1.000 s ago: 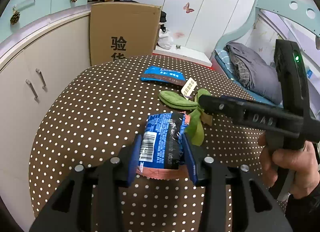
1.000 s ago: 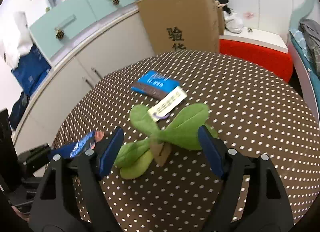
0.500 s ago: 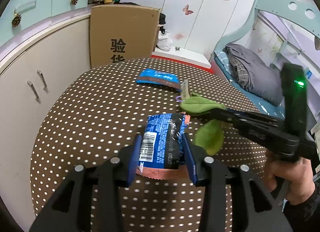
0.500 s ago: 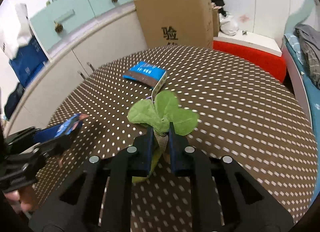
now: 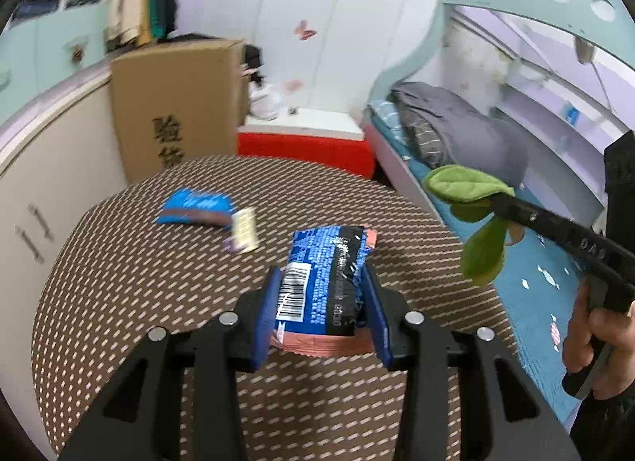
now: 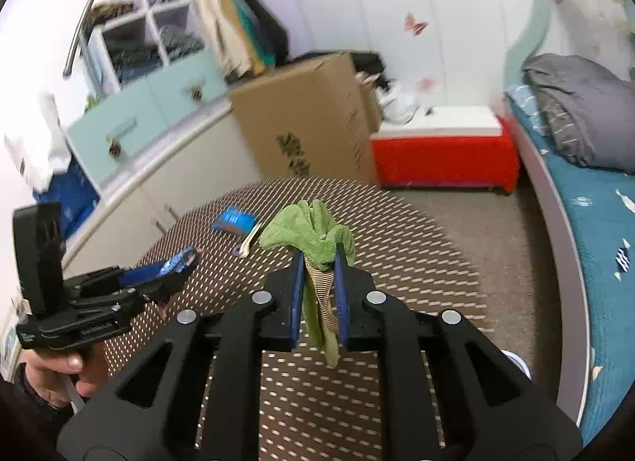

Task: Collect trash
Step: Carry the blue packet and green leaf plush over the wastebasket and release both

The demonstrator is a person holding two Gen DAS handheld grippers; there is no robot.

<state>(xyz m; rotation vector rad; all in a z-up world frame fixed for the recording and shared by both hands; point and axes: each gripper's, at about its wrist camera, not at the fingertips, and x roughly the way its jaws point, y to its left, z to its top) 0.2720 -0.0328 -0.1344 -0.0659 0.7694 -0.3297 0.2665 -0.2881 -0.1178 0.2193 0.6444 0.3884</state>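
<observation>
Two wrappers (image 5: 325,282) (image 5: 194,211) — one green leaf (image 6: 313,234)

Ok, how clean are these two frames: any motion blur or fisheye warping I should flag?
Left wrist view: the polka-dot tablecloth streaks into dashes, while the blue wrapper held in the tongs stays sharp. Right wrist view: the cardboard box and shelves smear, the green cloth leaf stays crisp; both views bend at the rims.

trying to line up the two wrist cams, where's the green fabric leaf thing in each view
Left wrist view: green fabric leaf at far right, off the table, pinched in the right gripper.
Right wrist view: it sits at centre, bunched between the right gripper's shut pads, a strip hanging below.
Shared landmark: the cardboard box beyond the dotted table.
</observation>
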